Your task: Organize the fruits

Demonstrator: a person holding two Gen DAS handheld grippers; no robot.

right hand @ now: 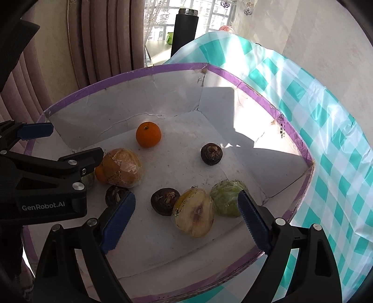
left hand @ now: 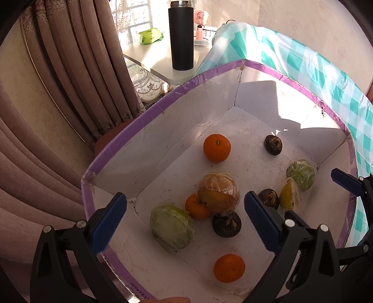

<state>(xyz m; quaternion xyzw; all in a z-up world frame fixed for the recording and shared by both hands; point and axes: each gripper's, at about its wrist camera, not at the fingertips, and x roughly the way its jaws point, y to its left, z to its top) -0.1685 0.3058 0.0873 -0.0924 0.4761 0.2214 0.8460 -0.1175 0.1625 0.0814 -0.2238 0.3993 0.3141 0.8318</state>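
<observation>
A white box with a purple rim [left hand: 149, 111] [right hand: 121, 74] holds the fruit. In the left wrist view there are oranges [left hand: 216, 147] [left hand: 229, 268] [left hand: 195, 207], dark round fruits [left hand: 273, 145] [left hand: 226, 224], a wrapped orange-yellow fruit [left hand: 218, 193], wrapped green halves [left hand: 172, 227] [left hand: 300, 174] and a yellow wedge [left hand: 289, 194]. My left gripper [left hand: 186, 226] is open and empty above the box. My right gripper [right hand: 186, 220] is open and empty above a wrapped cut fruit [right hand: 194, 213], beside a dark fruit [right hand: 165, 201] and a green half [right hand: 227, 198].
The box sits on a teal checked cloth [right hand: 326, 130]. A black flask [left hand: 181, 35] stands on a white table behind, with a green packet [left hand: 150, 36] and a pink fan [left hand: 201, 22]. Brown curtains [left hand: 70, 70] hang to the left.
</observation>
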